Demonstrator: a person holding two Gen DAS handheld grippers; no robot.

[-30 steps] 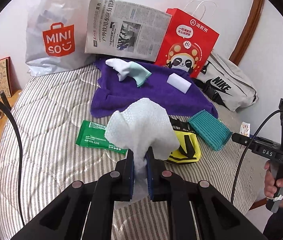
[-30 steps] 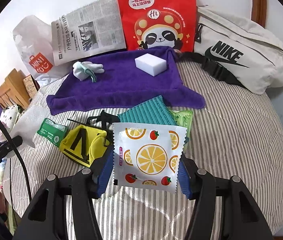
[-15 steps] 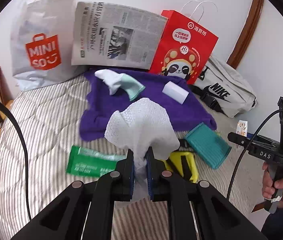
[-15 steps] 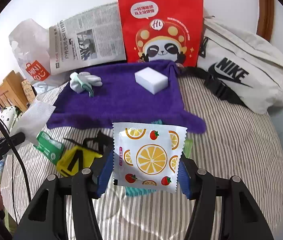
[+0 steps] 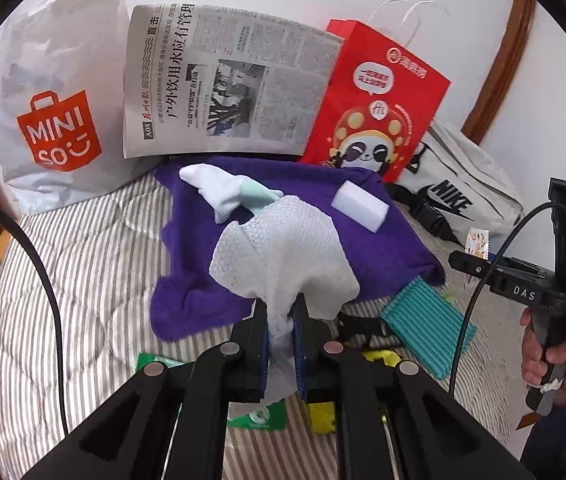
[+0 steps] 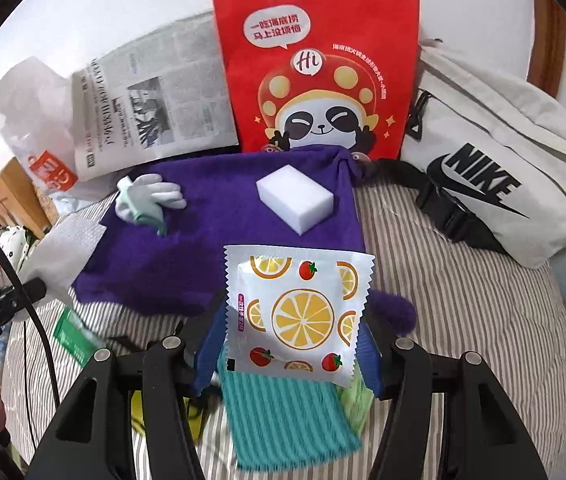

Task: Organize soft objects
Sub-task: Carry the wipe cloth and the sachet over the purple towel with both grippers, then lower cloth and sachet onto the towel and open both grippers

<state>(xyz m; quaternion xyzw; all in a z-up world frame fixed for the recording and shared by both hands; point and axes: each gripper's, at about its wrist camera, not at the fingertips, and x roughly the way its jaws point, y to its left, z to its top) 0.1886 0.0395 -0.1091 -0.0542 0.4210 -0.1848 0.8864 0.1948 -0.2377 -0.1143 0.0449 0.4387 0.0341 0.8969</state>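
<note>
Your left gripper (image 5: 281, 344) pinches a crumpled white textured tissue (image 5: 283, 256) — held above the near edge of the purple fleece towel (image 5: 187, 248) on the striped bed. Your right gripper (image 6: 291, 336) clamps a white sachet printed with orange slices (image 6: 297, 312) — over the teal ribbed cloth (image 6: 283, 416), by the towel's front edge.

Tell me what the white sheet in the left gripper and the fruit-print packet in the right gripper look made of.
White sheet: soft nonwoven or paper tissue, matte; its surface is dimpled and it drapes limply from the left gripper. Fruit-print packet: probably plastic film, slightly glossy, with serrated sealed edges and crisp flat corners, held across its width by the right gripper.
</note>
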